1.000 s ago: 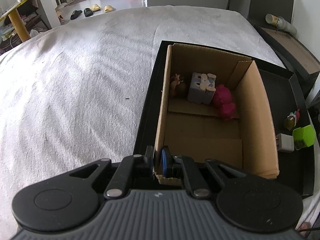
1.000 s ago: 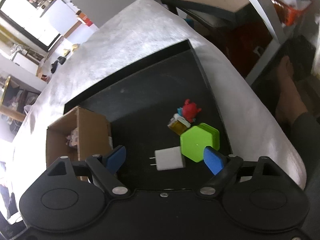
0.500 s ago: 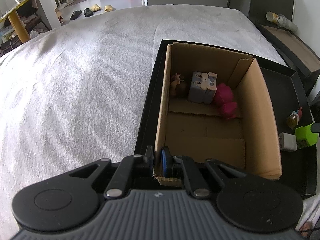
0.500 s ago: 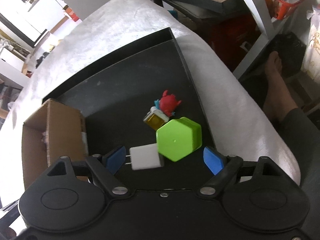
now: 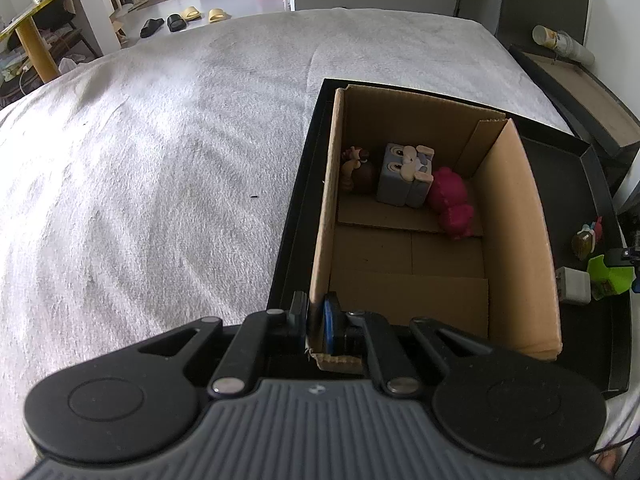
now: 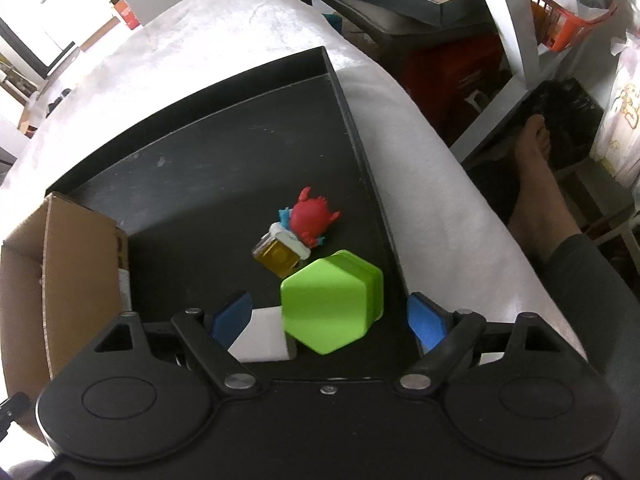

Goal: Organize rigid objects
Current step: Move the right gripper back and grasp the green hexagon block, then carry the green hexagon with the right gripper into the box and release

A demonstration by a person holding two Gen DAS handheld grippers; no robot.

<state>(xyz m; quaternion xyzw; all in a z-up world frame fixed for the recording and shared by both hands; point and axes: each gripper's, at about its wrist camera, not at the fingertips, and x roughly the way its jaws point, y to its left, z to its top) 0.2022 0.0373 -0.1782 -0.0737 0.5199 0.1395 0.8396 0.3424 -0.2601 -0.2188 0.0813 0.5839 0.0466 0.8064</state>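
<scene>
Jaws, left: the left gripper (image 5: 316,320) is clamped shut on the near corner wall of the cardboard box (image 5: 516,216), one finger outside the wall and one inside, steadying it.
Jaws, right: the right gripper (image 6: 328,320) is spread wide and closing, and its blue pads (image 6: 425,322) touch nothing yet.
Between the right jaws: the green hexagonal container (image 6: 332,304) sits closer to the right-hand pad, and the white charger block (image 6: 262,334) lies by the left-hand pad, touching the green one's side.
Just beyond the right jaws: a small amber bottle (image 6: 280,256) and a red toy figure (image 6: 312,220) lie together on the black tray (image 6: 200,168).
Ahead of the left jaws: three items rest at the far end of the box, a brown figure (image 5: 358,174), a grey cube toy (image 5: 404,178) and a pink toy (image 5: 452,204).
Done: three things appear sorted into the box.
Left: four things sit outside it on the tray, so roughly half the job seems to remain.
Step in hand: likely picking up the green container, though the charger could get caught in the same squeeze.
</scene>
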